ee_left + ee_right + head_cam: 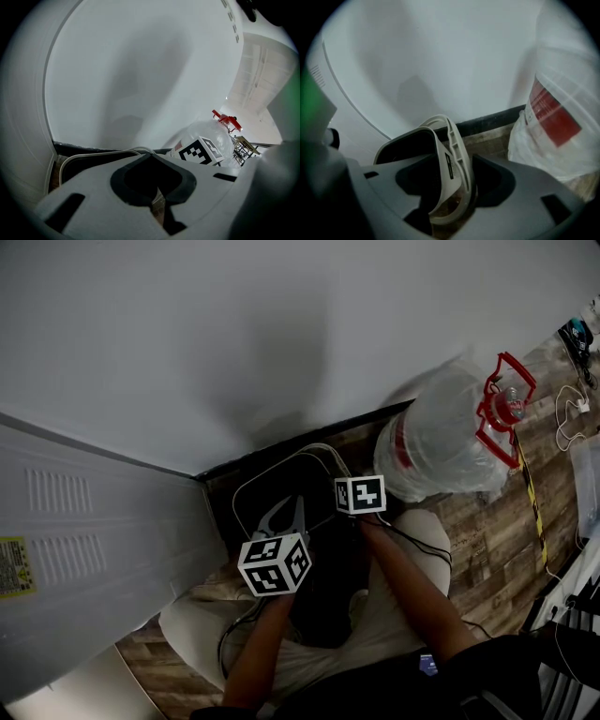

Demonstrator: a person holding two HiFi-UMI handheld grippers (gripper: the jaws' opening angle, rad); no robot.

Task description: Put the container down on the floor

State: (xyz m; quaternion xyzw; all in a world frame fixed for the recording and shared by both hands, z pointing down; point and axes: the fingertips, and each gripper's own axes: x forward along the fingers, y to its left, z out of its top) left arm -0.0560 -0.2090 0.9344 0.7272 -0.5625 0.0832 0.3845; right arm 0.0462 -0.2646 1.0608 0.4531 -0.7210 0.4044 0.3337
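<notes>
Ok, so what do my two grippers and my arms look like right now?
The left gripper and right gripper have light grey plastic jaws lined with dark pads. Each carries a white cube printed with black square markers. Thin black cables trail back along the forearms. No sleeves cover the forearms. The top is dark and the trousers are light beige.

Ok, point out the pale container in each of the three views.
Head view: the container is in the middle of the picture, dark inside.
Left gripper view: lower left, where mostly its pale rim shows.
Right gripper view: bottom centre, close up.
Shared landmark: the plastic-wrapped water jug, to the container's right in all three.
</notes>
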